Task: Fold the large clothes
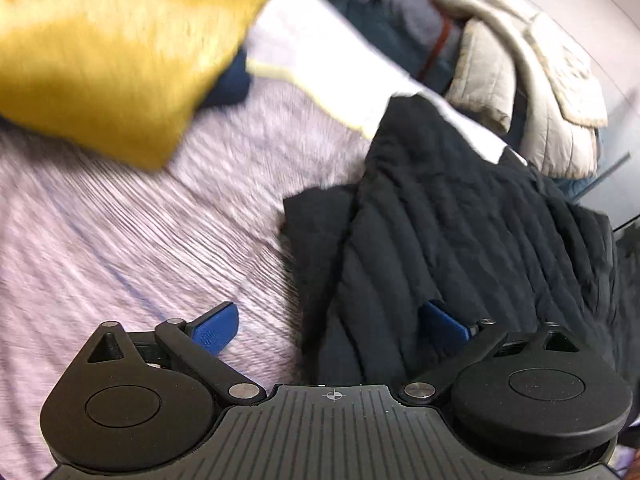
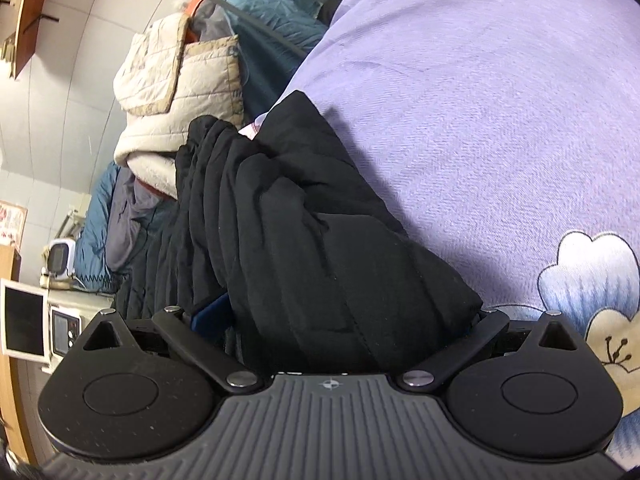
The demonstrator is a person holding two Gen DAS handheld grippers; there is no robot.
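A black quilted garment lies bunched on the lilac bedsheet, at the right of the left wrist view. My left gripper is open wide; its left blue pad hovers over bare sheet, while the right pad is tucked partly under the garment's edge. In the right wrist view the same black garment is heaped between the spread fingers of my right gripper, which is open. Only that gripper's left blue pad shows; cloth hides the right one.
A mustard-yellow pillow sits at the upper left on the bed. A beige quilted jacket and blue clothes are piled beyond the bed's edge. A flower print marks the sheet. Appliances stand at the left.
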